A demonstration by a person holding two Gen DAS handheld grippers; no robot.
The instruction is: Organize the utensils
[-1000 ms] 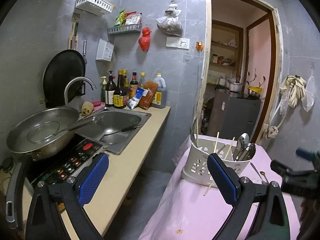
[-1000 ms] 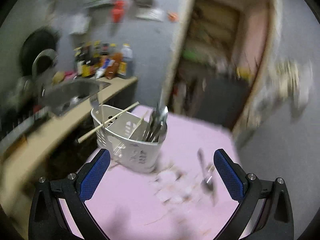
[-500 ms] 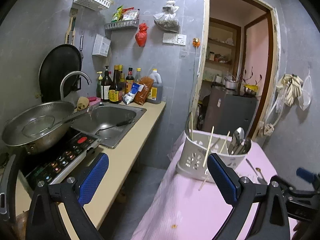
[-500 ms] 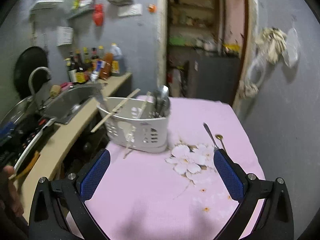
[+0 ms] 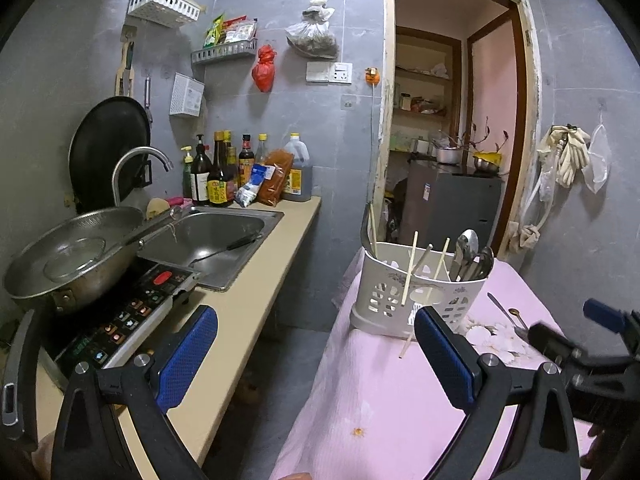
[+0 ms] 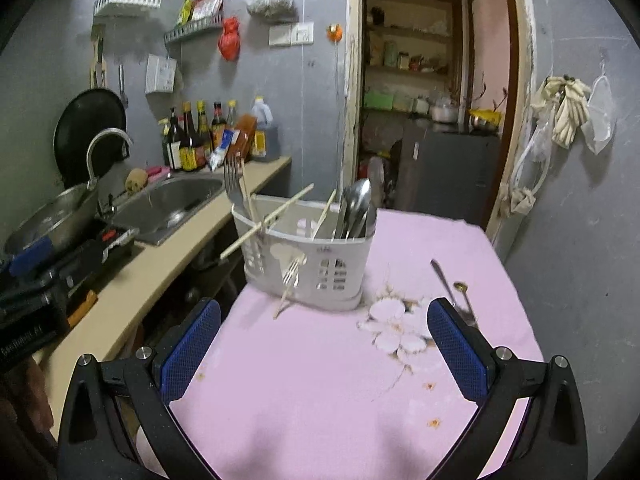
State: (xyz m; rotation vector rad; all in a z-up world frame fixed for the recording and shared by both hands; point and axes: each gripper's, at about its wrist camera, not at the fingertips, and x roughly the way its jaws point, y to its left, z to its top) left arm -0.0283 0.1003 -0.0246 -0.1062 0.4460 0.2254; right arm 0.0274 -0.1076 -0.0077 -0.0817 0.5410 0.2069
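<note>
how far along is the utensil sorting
Mostly done: spoons, a fork and chopsticks already stand in the white caddy. Nothing is in hand; the left gripper and right gripper are both open. Left: two small utensils on the pink tablecloth.

The right tongs [image 6: 324,344] have drawn back from the white basket [image 6: 320,268], their view sharp after earlier blur. The left tongs [image 5: 316,356] pulled back from it too.

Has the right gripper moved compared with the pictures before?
Yes. The right gripper pulled back from the utensil basket, which now sits farther ahead on the pink tablecloth.
</note>
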